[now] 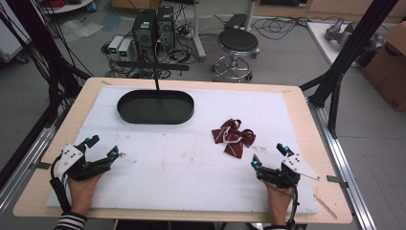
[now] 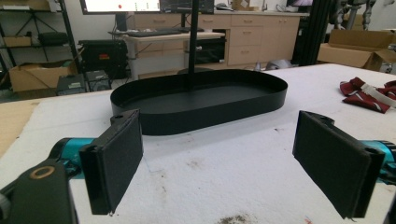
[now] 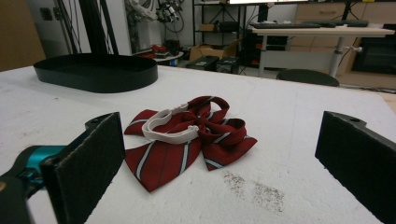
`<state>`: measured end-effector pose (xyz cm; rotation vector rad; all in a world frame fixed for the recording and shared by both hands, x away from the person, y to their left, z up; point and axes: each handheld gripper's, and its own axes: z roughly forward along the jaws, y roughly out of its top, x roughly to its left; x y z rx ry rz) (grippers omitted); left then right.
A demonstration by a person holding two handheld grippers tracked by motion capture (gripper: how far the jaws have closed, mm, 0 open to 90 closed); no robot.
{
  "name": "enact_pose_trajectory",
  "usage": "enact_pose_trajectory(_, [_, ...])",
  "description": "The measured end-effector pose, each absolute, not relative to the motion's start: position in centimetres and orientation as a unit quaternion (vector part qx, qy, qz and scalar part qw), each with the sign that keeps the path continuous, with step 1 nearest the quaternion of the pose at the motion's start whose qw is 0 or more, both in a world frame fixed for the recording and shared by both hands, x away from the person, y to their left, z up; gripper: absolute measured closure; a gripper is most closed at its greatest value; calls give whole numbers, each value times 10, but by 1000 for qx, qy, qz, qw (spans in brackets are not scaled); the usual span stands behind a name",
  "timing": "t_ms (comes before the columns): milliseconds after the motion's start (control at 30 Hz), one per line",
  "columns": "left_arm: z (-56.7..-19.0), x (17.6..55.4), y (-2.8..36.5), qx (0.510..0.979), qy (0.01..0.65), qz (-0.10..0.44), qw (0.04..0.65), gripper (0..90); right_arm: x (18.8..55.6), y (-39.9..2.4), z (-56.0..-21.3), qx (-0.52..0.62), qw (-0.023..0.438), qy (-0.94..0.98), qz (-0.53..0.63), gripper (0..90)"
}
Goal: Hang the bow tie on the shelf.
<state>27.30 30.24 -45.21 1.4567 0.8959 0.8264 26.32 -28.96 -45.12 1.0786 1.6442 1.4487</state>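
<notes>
bow: dark red striped fabric bow tie with a white elastic strap, right of centre in the high view, on the white foam mat
nearer claw: right gripper, lower right, jaws wide apart, empty
bearing: up and slightly left of that claw, near, not touching
long axis: upper left to lower right, tails toward the bottom edge
left gripper: lower left, wide open, empty, facing the black oval metal tray
</notes>
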Motion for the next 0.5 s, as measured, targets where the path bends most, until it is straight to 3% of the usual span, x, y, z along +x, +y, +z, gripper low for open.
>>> enact_pose_trajectory(500, [-453,270,300,622,375,370,579,161,261,-289,-452,408,355,629,559,4])
